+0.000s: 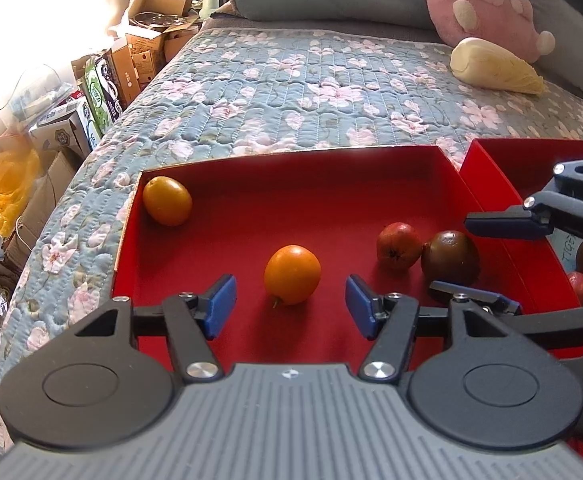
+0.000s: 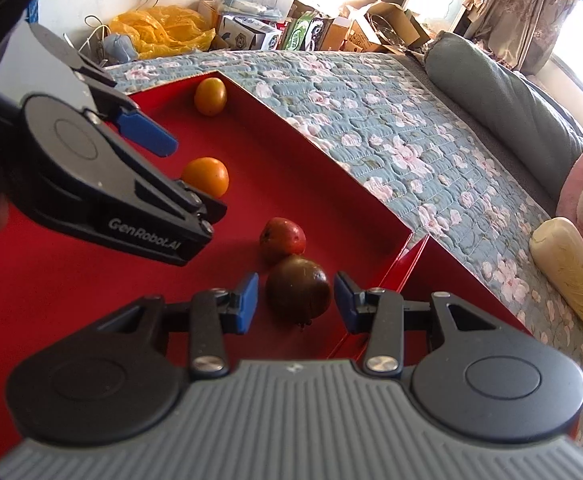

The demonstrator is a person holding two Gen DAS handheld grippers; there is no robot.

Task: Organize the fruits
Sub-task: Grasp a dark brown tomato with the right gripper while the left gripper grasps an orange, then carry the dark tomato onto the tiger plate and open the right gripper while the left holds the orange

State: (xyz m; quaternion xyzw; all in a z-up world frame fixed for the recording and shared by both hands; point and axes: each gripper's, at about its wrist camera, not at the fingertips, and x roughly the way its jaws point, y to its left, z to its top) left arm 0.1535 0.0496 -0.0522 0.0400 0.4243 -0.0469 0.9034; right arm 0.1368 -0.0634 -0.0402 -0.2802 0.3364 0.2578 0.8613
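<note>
Large red tray [image 1: 251, 172] lying on quilted bed [image 1: 291, 80], holding four fruits: orange fruit [image 1: 167, 201] sitting in far left corner, second orange [image 1: 292, 274] mid-floor, red fruit [image 1: 398, 246] touching dark brown fruit [image 1: 450, 262] near right wall. Left gripper [image 1: 291, 307] gaping wide, holding nothing, second orange just beyond pads. Right gripper [image 2: 296, 304] spreading wide around dark brown fruit, not pinching. Smaller red box [image 1: 531, 152] adjoining on right, seemingly containing more fruit, mostly hidden.

A quilted, stitched cloth cover [image 1: 291, 92] with a flower print is seen on the bed. The red tray [image 1: 251, 200] looks matt, like card. The oranges [image 1: 292, 274] are smooth and glossy. Matt black plastic and blue pads [image 1: 222, 304] are shown on the left claw [image 1: 291, 306].
</note>
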